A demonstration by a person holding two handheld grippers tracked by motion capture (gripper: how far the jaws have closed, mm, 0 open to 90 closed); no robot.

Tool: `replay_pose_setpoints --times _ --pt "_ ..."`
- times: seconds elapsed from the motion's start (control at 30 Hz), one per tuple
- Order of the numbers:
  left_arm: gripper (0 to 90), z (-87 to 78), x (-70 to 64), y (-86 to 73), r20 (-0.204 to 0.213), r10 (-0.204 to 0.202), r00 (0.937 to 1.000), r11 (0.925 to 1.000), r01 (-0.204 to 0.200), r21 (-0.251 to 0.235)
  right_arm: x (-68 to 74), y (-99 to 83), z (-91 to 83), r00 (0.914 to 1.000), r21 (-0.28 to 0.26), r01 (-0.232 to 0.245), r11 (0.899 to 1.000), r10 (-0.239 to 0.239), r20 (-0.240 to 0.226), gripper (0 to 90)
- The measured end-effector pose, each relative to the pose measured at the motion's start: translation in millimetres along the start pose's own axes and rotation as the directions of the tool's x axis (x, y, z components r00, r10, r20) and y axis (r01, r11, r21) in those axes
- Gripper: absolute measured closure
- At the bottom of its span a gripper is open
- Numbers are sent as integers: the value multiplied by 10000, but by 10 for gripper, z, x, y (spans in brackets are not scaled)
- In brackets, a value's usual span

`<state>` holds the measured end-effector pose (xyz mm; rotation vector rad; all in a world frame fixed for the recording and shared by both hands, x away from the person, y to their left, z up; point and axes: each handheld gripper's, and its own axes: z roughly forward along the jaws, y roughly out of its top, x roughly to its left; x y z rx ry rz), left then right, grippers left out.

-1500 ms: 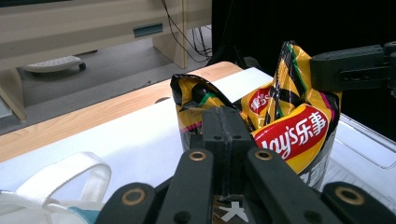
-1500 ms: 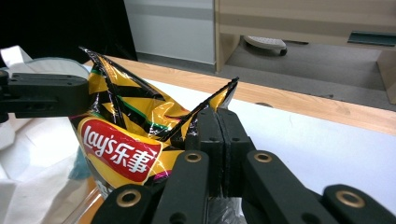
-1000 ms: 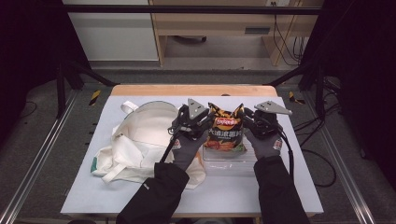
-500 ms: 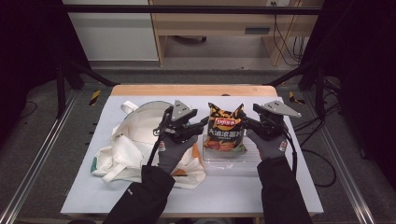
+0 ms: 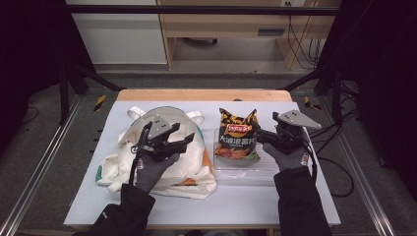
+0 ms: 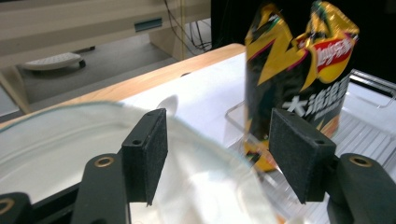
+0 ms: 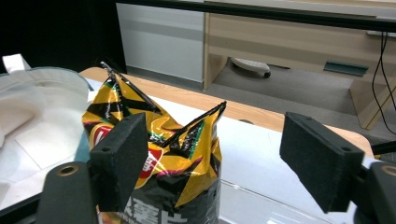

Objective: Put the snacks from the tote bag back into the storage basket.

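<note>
A black, yellow and orange chip bag (image 5: pixel 237 136) stands in a clear plastic tray (image 5: pixel 268 164) right of the table's middle. Left of it lies a white tote bag (image 5: pixel 192 164) with its mouth open. My left gripper (image 5: pixel 181 135) hovers open over the tote, jaws pointing right toward the chip bag (image 6: pixel 299 79); the tote's rim (image 6: pixel 56 140) lies under its open jaws (image 6: pixel 219 149). My right gripper (image 5: pixel 258 133) is open just right of the chip bag's top. In the right gripper view, the crinkled bag top (image 7: pixel 187 140) sits near the left jaw of the right gripper (image 7: pixel 215 158), untouched.
The white table (image 5: pixel 246 201) has a wooden strip (image 5: pixel 201 95) along its far edge. Metal rails (image 5: pixel 44 162) run down both sides. Beyond the table are a cabinet (image 5: pixel 118 34) and a wooden desk (image 5: pixel 236 24) with cables.
My left gripper has pulled left, away from the chip bag, and now hangs over the tote. The right gripper has drawn slightly right of the bag. The bag stays in its tray.
</note>
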<state>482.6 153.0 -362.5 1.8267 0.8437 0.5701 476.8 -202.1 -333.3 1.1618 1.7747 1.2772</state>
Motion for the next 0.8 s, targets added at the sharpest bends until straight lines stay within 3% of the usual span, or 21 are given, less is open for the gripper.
replay_pose_setpoints --times 0.1,0.33,0.5,0.6,0.8 --pt "363 -89 82 -82 -175 22 9998 9999 -20 128 2 -33 -35 10000 -97 -35 9999 35 -81 229" --pt "354 -313 249 -258 -646 210 9977 9990 -183 416 -35 -153 -118 10000 213 81 9997 -80 -41 213" --pt "352 -480 367 -391 -952 4 9955 9988 42 485 -86 -231 -196 10000 284 54 9996 -55 34 206" --pt "355 -556 427 -464 -1196 100 9928 9982 -29 596 -124 -294 -245 9999 379 14 9993 -19 120 201" --pt "364 -697 563 -632 -1398 -240 9899 9968 343 716 -205 -426 -310 9992 509 -139 9986 119 393 200"
